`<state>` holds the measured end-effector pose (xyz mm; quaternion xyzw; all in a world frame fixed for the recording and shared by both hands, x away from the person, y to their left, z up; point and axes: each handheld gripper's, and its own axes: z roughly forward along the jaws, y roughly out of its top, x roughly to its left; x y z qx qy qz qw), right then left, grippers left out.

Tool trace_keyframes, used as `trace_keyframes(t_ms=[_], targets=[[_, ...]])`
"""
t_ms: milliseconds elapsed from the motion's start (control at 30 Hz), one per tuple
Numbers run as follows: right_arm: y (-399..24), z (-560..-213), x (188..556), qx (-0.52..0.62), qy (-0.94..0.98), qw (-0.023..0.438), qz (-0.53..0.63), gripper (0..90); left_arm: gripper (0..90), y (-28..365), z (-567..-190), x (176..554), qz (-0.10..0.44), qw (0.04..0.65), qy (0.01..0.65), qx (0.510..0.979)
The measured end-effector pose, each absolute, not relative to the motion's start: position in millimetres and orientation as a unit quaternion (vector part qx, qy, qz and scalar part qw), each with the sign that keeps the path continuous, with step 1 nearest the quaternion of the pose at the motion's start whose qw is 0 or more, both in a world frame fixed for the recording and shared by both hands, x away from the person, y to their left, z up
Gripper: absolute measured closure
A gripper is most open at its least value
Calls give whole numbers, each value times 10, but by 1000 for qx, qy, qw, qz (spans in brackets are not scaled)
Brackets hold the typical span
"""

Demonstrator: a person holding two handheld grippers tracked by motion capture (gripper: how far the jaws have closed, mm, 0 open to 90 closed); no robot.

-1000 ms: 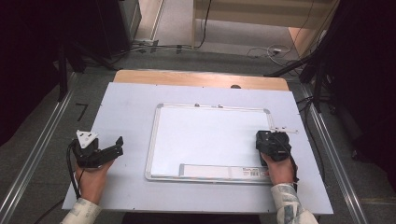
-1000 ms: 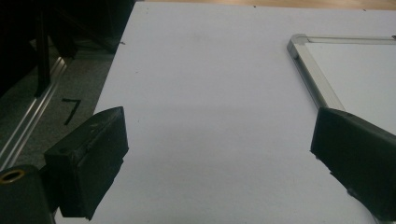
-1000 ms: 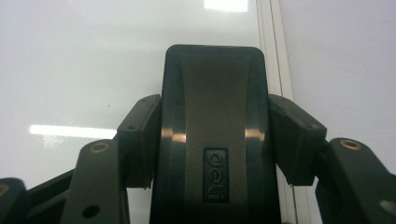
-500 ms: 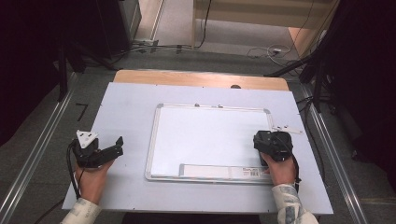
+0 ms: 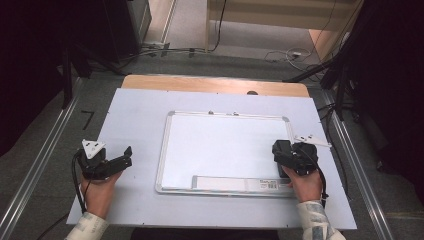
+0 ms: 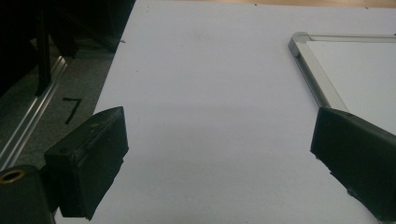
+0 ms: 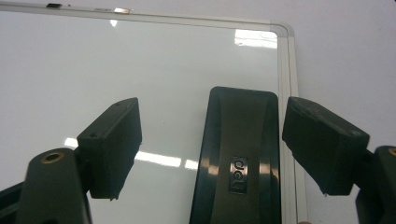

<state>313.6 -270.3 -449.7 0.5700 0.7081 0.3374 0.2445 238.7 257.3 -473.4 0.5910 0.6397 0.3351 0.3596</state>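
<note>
Right black two-jaw gripper [image 5: 281, 156] hung over the right end of the rectangular white whiteboard with a silver metal frame [image 5: 225, 145], held in the person's right hand [image 5: 306, 182]. Its jaws had just been opening and stood apart. In the right gripper view [image 7: 210, 144] the flat black plastic board eraser with an embossed logo [image 7: 240, 158] lay on the board surface between and below the two jaws, nearer the right jaw. Neither pad touched it; a gap showed on both sides. The eraser's long side ran along the gripper's line of sight, just inside the board's right frame rail, its rounded far end pointing away from the gripper. Beyond the eraser's far end sat the board's rounded frame corner.

Left black two-jaw gripper [image 5: 125, 156] sat well left of the board over the pale grey table sheet [image 5: 135, 115], held in the left hand [image 5: 97, 192]. In the left gripper view [image 6: 219, 140] its jaws were wide apart with nothing between them, bare sheet under them. The board's near frame corner was ahead of the right jaw of that gripper, apart from it. A dark floor with a metal rail [image 6: 28, 126] lay off past its left jaw.

A long label strip [image 5: 235, 183] ran along the board's near edge, left of the right gripper's hand.
</note>
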Motion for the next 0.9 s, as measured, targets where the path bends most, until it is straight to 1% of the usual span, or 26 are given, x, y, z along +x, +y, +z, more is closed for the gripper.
trace_keyframes(t_ms=[533, 900], targets=[[-2761, -4429, 3049, 560, 709, 249, 347, 176, 45, 2585, -4737, 2387, 335, 357, 642, 590], [-2889, -4405, 2984, 568, 703, 248, 349, 177, 45, 2580, -4741, 2394, 335, 357, 642, 590]])
